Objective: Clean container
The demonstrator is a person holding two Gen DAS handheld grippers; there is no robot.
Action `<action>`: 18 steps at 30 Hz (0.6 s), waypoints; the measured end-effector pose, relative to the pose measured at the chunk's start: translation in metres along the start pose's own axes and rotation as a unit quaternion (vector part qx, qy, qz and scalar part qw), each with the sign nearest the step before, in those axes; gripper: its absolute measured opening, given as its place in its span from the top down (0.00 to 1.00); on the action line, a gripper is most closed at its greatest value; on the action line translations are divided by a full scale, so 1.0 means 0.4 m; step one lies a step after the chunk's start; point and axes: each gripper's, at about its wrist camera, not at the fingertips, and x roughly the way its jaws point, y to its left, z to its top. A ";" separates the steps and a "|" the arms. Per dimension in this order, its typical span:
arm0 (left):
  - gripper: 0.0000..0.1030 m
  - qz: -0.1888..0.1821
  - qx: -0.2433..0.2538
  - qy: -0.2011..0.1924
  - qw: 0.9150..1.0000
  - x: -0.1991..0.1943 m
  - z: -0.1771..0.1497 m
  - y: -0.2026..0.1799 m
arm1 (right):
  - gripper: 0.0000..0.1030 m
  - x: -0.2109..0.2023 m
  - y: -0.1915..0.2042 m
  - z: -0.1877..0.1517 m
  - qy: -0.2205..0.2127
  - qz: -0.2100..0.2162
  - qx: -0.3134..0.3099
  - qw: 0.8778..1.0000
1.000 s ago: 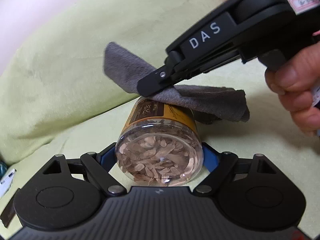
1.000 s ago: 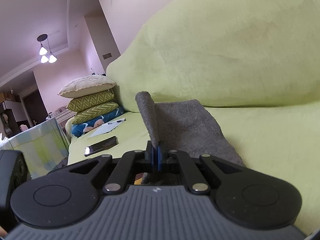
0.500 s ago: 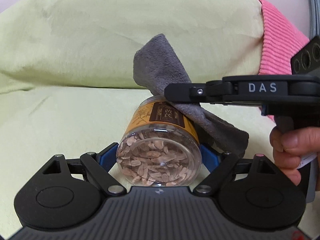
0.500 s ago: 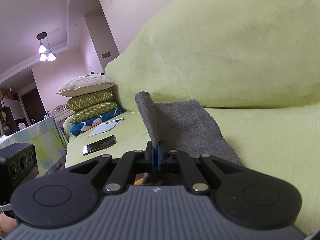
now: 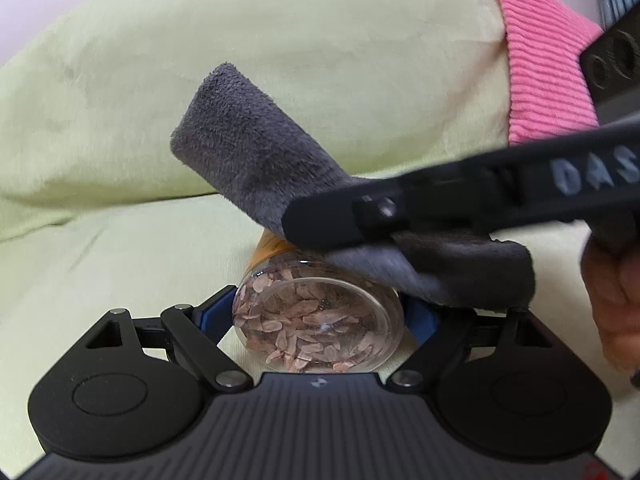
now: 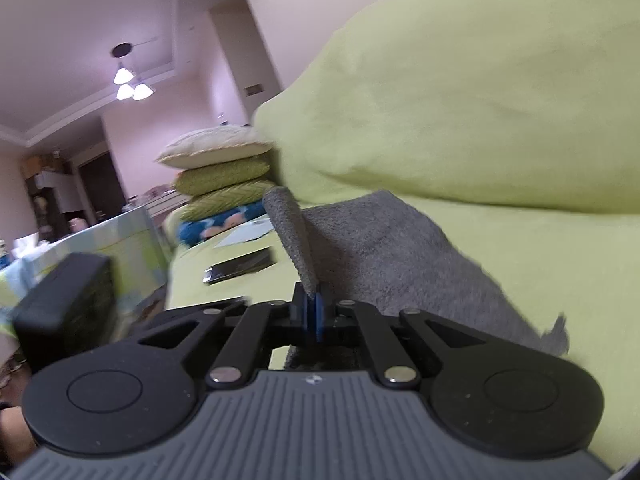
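Jaws of the left gripper (image 5: 320,316) clenched the smooth, slippery-looking jar (image 5: 318,322) sideways; right gripper (image 6: 314,312) pinched the soft cloth (image 6: 400,256).

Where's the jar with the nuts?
In the left wrist view, the jar lies low in the middle, clamped in the left gripper, under the grey cloth.

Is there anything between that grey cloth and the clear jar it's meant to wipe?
Nothing visible. The right gripper pinches the grey fleece cloth, which drapes straight onto the clear plastic jar of seeds clamped in the left gripper.
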 end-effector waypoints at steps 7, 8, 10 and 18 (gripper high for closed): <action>0.17 0.012 0.030 0.001 0.999 -0.002 0.004 -0.025 | 0.99 -0.003 -0.052 0.004 -0.025 -0.034 0.035 0.999; 0.17 0.010 0.022 0.002 1.000 -0.002 0.005 -0.021 | 0.99 -0.002 -0.049 0.004 -0.024 -0.035 0.030 0.999; 0.17 -0.001 -0.003 0.006 1.000 -0.002 0.005 -0.006 | 0.99 -0.002 -0.048 0.003 -0.024 -0.034 0.027 0.999; 0.16 -0.050 -0.123 0.008 0.991 0.003 -0.005 0.058 | 0.99 -0.005 -0.059 0.003 -0.023 -0.030 0.034 0.999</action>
